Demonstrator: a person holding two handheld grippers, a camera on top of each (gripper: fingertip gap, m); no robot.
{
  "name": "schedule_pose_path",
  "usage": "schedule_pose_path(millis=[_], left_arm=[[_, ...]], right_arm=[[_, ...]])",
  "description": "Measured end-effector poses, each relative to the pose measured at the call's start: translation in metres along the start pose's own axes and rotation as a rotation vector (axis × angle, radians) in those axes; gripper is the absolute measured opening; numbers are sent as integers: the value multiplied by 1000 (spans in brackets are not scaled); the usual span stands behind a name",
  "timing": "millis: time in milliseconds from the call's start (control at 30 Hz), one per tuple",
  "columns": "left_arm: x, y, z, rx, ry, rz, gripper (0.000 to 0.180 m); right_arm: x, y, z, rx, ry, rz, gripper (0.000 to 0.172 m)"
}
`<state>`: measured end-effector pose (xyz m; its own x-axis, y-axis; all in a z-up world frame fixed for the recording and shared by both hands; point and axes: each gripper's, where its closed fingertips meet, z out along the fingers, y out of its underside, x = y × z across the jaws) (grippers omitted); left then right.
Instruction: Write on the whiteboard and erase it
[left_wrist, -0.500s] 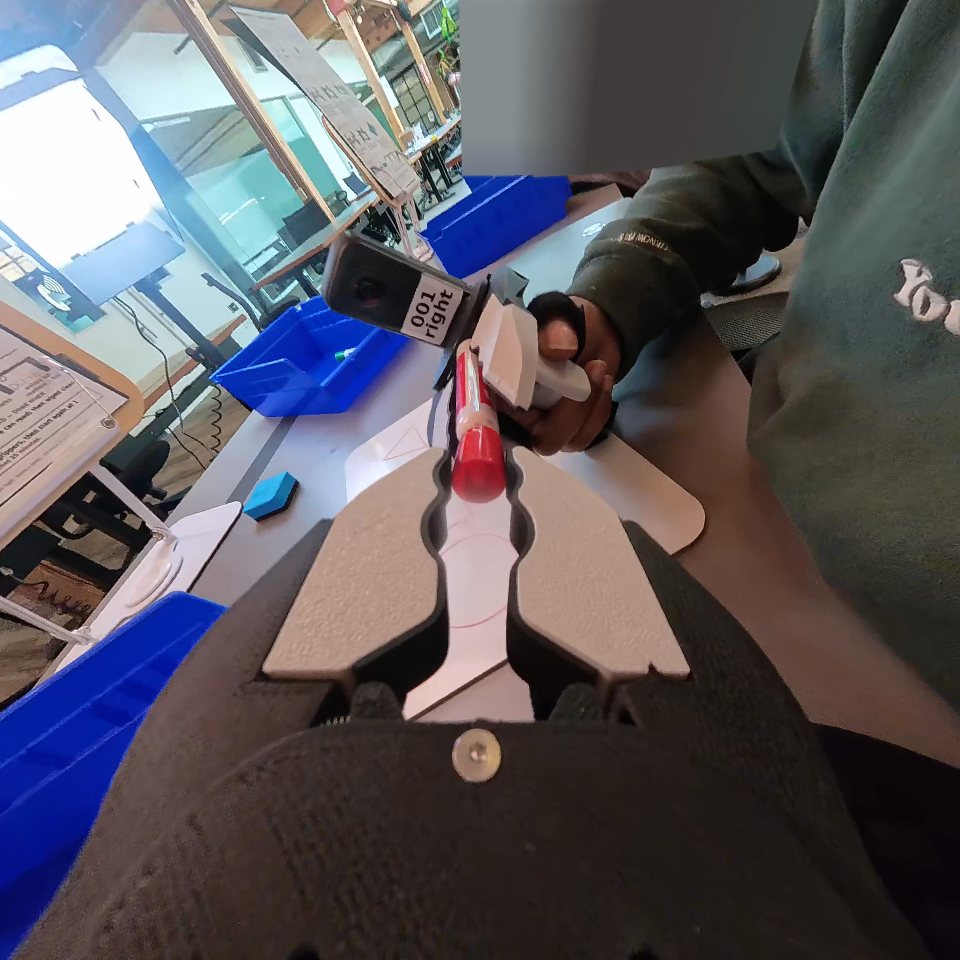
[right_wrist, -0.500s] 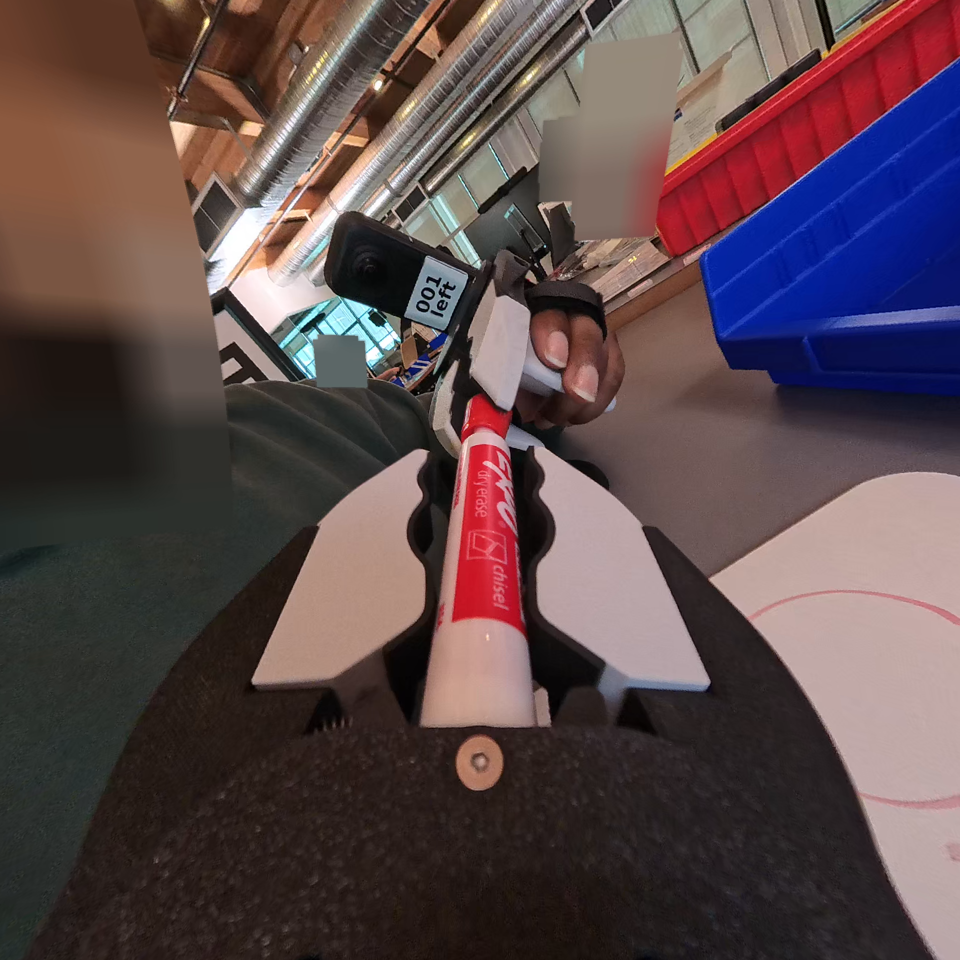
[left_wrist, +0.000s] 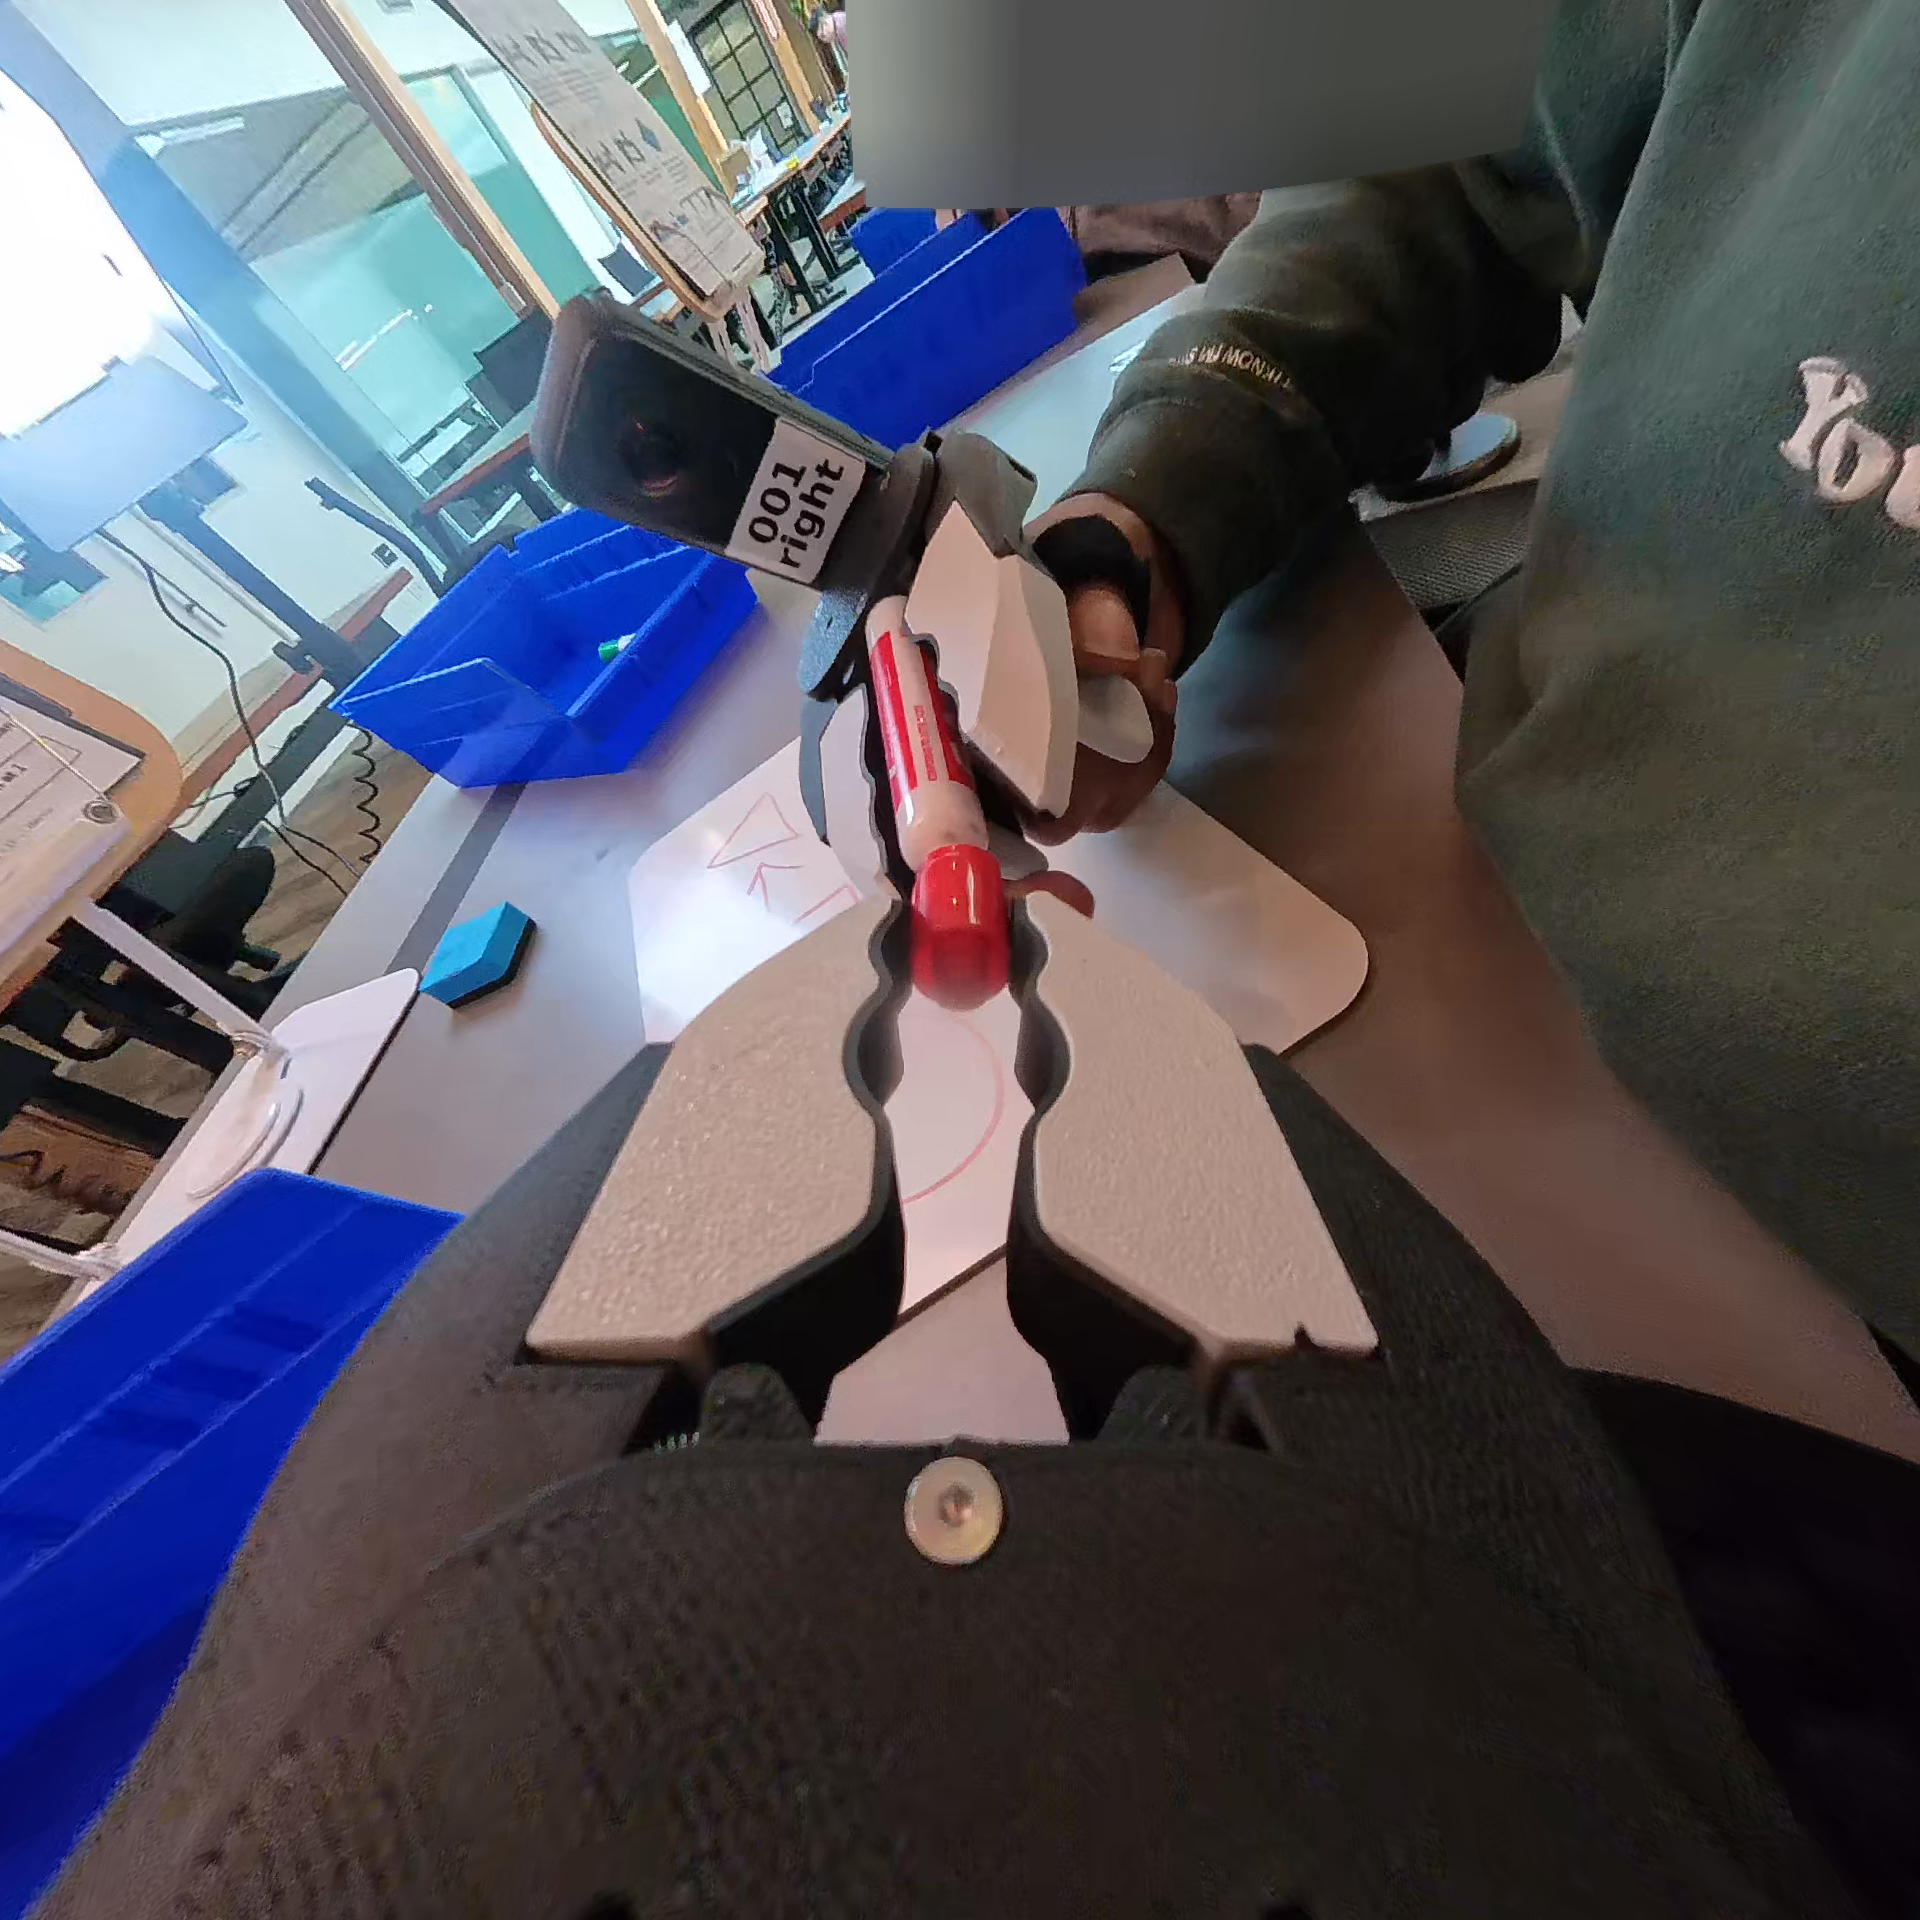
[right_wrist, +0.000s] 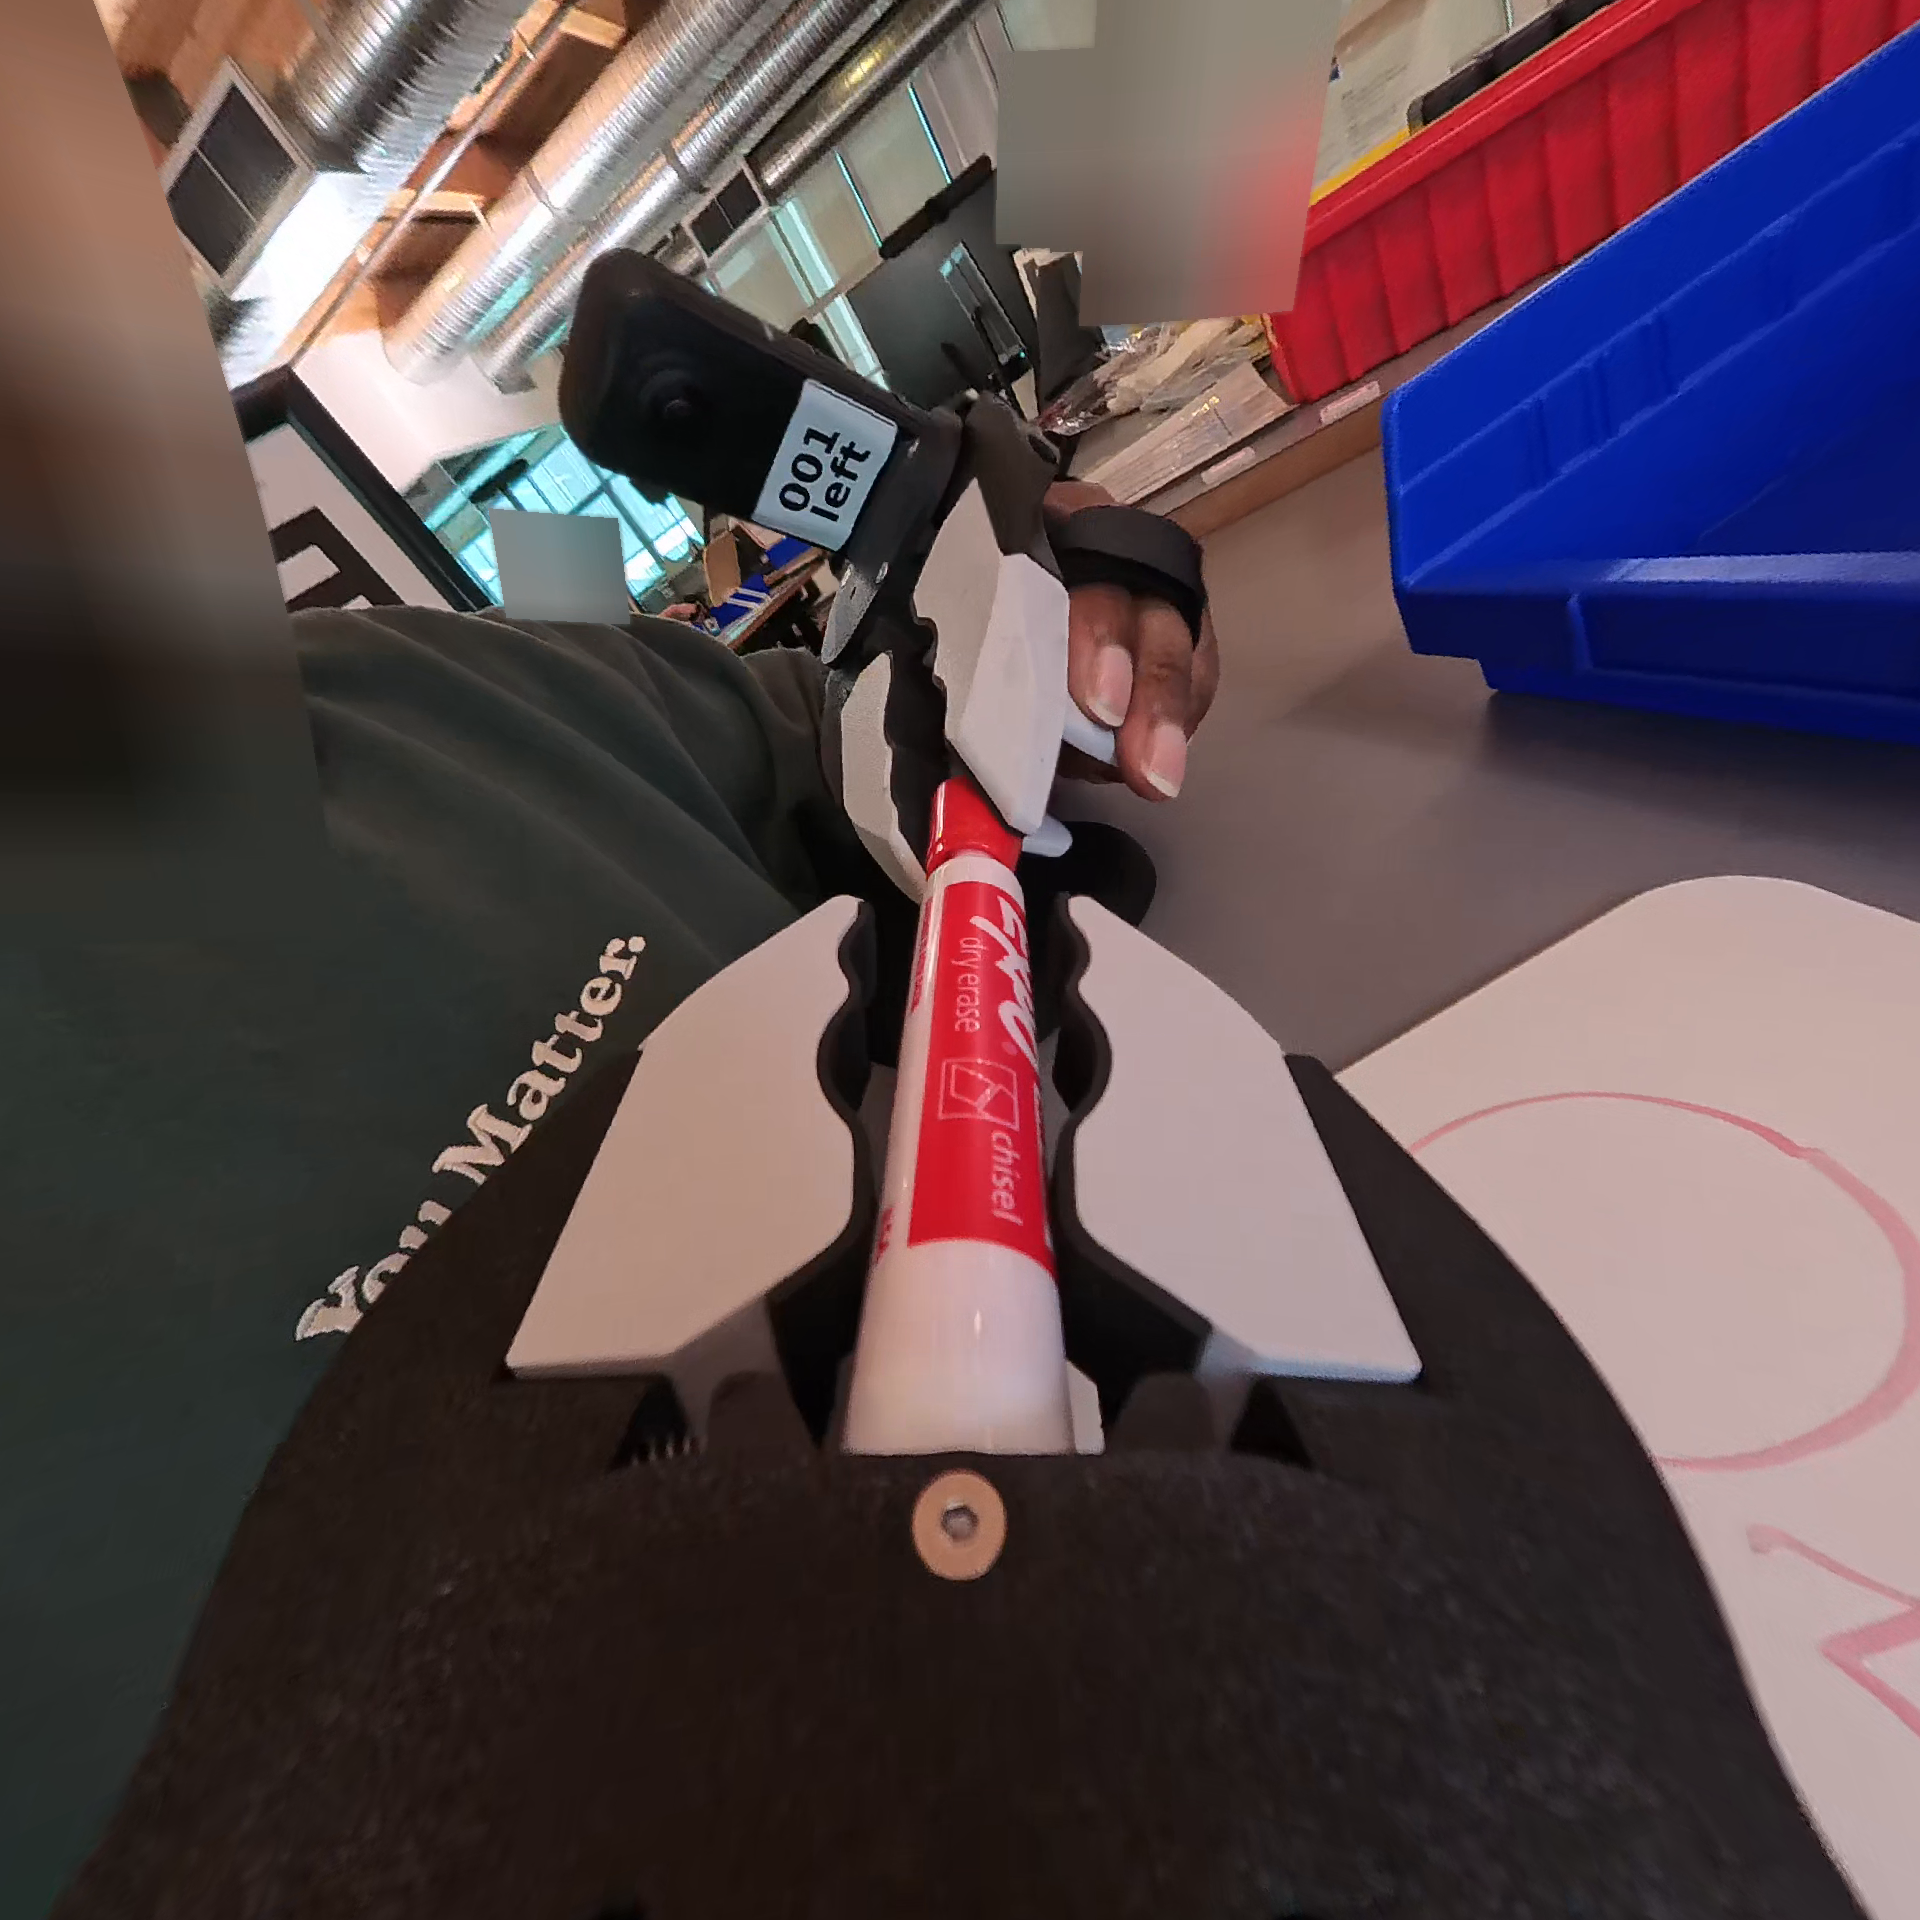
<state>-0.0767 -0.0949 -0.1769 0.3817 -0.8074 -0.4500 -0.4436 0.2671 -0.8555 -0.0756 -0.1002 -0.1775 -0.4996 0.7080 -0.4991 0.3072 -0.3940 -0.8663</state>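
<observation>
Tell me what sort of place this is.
Probably a workshop or lab in an open-plan office: grey worktable with blue parts bins, exposed metal ducts overhead, and more desks behind glass partitions.

Whiteboard (left_wrist: 1226, 935) flat on table (left_wrist: 1455, 1091) — eraser (left_wrist: 480, 952) left of it, bin (left_wrist: 540, 675) behind

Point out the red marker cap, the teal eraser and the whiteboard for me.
red marker cap (left_wrist: 956, 930): left wrist view, middle of the cap's rounded side.
teal eraser (left_wrist: 480, 951): left wrist view, its top face.
whiteboard (left_wrist: 1226, 935): left wrist view, bare white area near its right corner.
</observation>
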Motion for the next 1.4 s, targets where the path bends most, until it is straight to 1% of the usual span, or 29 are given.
schedule_pose_path(millis=[67, 167, 300, 467, 533, 600, 633, 700, 800, 967, 1000, 1067, 1100, 1233, 1333, 1400], left_arm=[[3, 4, 1, -24, 1, 27, 18], [4, 4, 1, -9, 10, 20, 18], [5, 3, 1, -6, 12, 27, 18], [5, -1, 2, 20, 26, -1, 18], [6, 1, 2, 12, 35, -11, 18], [5, -3, 2, 47, 36, -59, 18], [2, -7, 2, 68, 16, -81, 18], [-1, -5, 5, 45, -19, -66, 18], [-8, -8, 6, 51, -56, -71, 18], [-14, -11, 6, 81, -48, -106, 19], [-17, -14, 5, 99, -42, -117, 19], [-28, -16, 0, 120, -51, -149, 19], [-33, -14, -4, 125, -57, -166, 19], [-42, 6, -15, 61, -69, -192, 20], [-41, 19, -12, 22, -47, -220, 20], [-36, 21, -8, 16, -25, -231, 19]], right_arm=[[2, 4, 0, -18, 10, 0, 33], [1, 3, 0, 16, -23, 65, 33], [0, 2, 1, 11, -20, 64, 33], [-3, 0, 0, -10, 18, -15, 32], [-2, 1, 0, -27, 53, -74, 32], [-6, -7, 0, 14, 67, -124, 33], [-6, -12, -1, 46, 86, -151, 33], [-3, -11, 2, 26, 153, -244, 33], [-2, -19, -1, 74, 208, -291, 33], [-1, -26, -3, 58, 182, -298, 34], [-1, -30, -4, 45, 173, -304, 34], [7, -35, -8, -29, 230, -363, 57], [11, -38, -15, -59, 266, -401, 62], [25, -47, -42, -176, 461, -622, 63], [29, -42, -46, -305, 532, -745, 59], [35, -33, -44, -392, 563, -801, 56]])
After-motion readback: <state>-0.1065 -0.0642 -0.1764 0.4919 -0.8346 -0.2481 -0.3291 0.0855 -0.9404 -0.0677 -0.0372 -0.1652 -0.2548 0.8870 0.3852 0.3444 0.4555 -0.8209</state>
